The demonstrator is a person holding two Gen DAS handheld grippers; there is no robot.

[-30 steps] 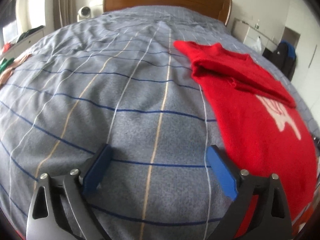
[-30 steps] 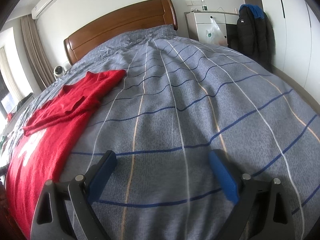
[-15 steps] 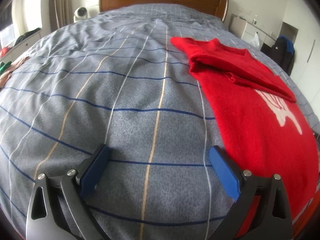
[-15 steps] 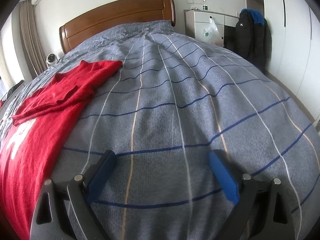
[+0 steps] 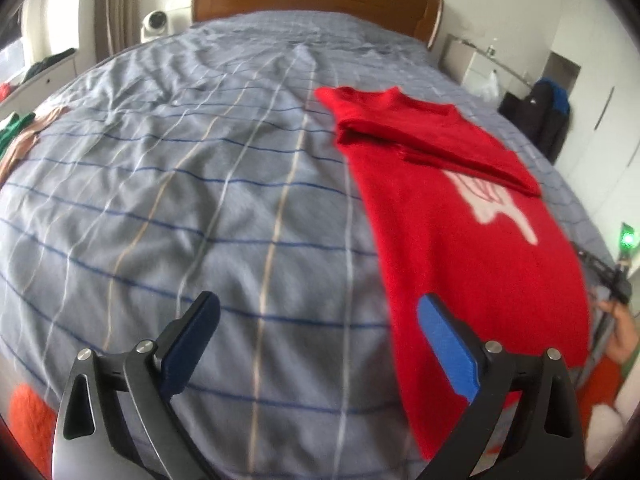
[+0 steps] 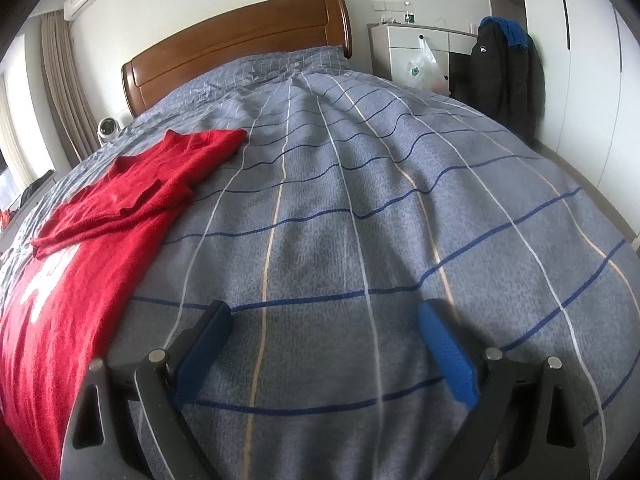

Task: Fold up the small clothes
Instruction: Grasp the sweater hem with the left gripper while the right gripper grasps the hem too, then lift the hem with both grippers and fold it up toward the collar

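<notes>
Item: red sweater [image 5: 460, 216], knitted, fuzzy nap, long narrow panel with a white motif; sleeves folded across the upper portion in a thick layered band. Position: right half of the left wrist frame, left edge of the right wrist frame [image 6: 80, 264], lying flat on the bed. Change against the frame a second ago: in the left wrist view the garment now sits closer to frame centre and runs lower, its near hem reaching beside the right blue pad; the frame is slightly motion-blurred; the garment's own folds appear unchanged. Left gripper [image 5: 316, 340]: jaws spread wide as before, nothing between them, blue pads over bare cover, the right pad overlapping the sweater's edge in the picture. Right gripper [image 6: 324, 344]: jaws likewise spread, empty, over the cover to the right of the sweater, apart from it. Support: bedcover [image 6: 380, 200], grey woven cloth, grid of blue, white and tan lines, softly wrinkled. Background: wooden headboard [image 6: 240, 48], curved, glossy brown, upper centre; dark jacket [image 6: 504, 64] hanging at upper right; white cabinet [image 6: 404, 52] beside it.
</notes>
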